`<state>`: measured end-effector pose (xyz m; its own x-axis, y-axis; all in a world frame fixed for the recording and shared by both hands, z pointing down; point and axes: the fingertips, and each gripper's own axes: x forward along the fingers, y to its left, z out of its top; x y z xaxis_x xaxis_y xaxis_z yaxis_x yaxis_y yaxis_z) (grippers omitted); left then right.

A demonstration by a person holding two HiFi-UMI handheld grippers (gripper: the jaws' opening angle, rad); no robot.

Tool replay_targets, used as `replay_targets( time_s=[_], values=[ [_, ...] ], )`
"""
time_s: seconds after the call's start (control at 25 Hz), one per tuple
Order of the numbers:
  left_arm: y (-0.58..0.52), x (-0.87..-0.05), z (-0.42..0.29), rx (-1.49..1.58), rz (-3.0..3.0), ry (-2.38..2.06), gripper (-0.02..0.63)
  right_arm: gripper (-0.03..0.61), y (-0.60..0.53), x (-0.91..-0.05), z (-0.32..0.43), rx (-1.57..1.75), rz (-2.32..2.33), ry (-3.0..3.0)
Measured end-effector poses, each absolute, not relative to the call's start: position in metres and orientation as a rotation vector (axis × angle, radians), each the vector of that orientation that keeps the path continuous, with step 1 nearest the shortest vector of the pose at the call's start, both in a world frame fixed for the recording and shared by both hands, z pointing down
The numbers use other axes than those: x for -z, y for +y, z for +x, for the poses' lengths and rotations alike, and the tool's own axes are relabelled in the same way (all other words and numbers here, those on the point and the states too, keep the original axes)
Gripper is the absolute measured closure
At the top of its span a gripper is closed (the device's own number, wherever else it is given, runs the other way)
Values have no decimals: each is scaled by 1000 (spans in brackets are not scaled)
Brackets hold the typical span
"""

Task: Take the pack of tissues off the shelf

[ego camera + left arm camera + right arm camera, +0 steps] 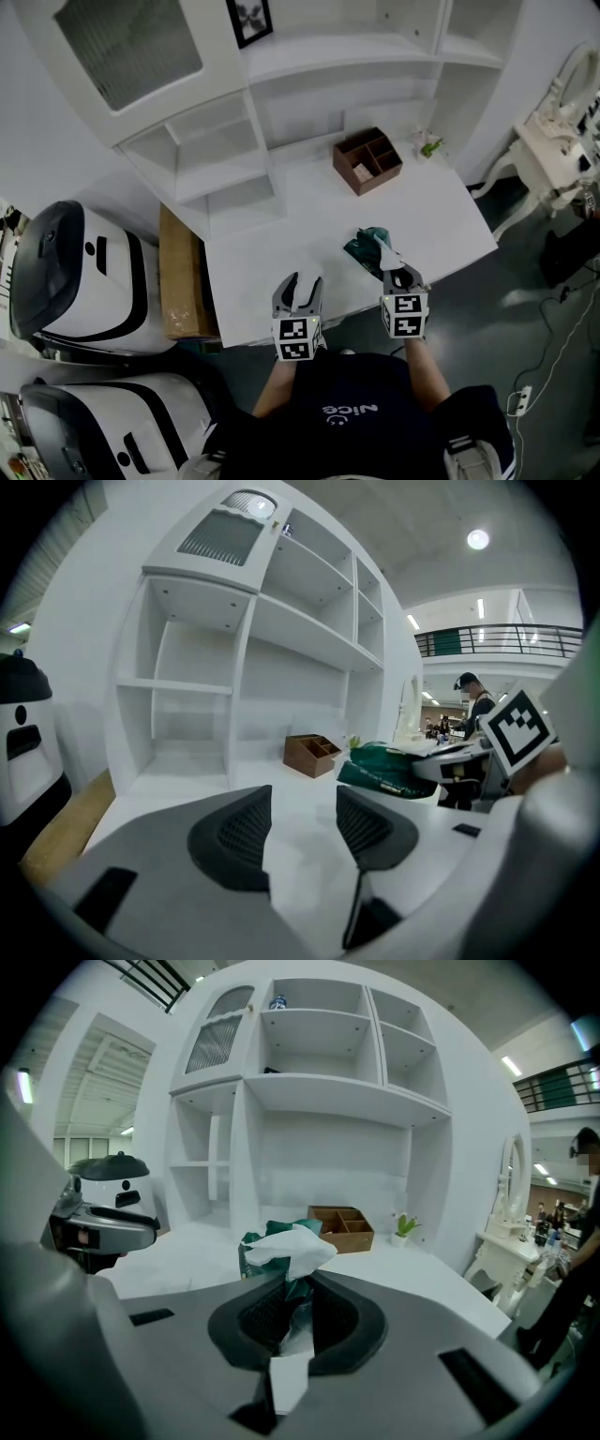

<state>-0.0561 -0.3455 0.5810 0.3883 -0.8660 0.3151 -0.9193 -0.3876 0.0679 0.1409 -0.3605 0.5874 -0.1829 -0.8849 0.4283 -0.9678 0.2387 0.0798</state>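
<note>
**Head view: pack off the shelves, right gripper clamped on it**

Green pack sits right of centre in the frame, over the front of the white desk, a white sheet sticking out of its top. Whether it rests on the surface or hangs just above, I can't tell. Right gripper has it! In the right gripper view both pads are squeezed tight on the near end of the pack, wrapper crumpled between them, right gripper clenched.

Left gripper is just beside it, lower centre, and clear of the pack. Its own view shows the left gripper with jaws apart and only bare desk in the gap; the pack is off to the right of the frame.

Further up the desk, a brown wooden tray with compartments, and a small plant to its right, both well apart from the pack. Behind them, white shelves fill the top of the frame, a dark picture frame on the upper level. A brown carton stands at the desk's left edge.
</note>
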Motion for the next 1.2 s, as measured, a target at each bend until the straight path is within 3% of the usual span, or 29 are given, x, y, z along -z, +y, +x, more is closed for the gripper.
replay_targets(
  time_s=[0.48, 1.2],
  values=[
    [-352, -595, -69, -282, 2311, -1604, 607, 547, -370, -583, 133, -281, 1679, -2169],
    [-353, -609, -67, -323, 2280, -1578, 609, 561, -369, -582, 128, -222, 1688, -2172]
  ],
)
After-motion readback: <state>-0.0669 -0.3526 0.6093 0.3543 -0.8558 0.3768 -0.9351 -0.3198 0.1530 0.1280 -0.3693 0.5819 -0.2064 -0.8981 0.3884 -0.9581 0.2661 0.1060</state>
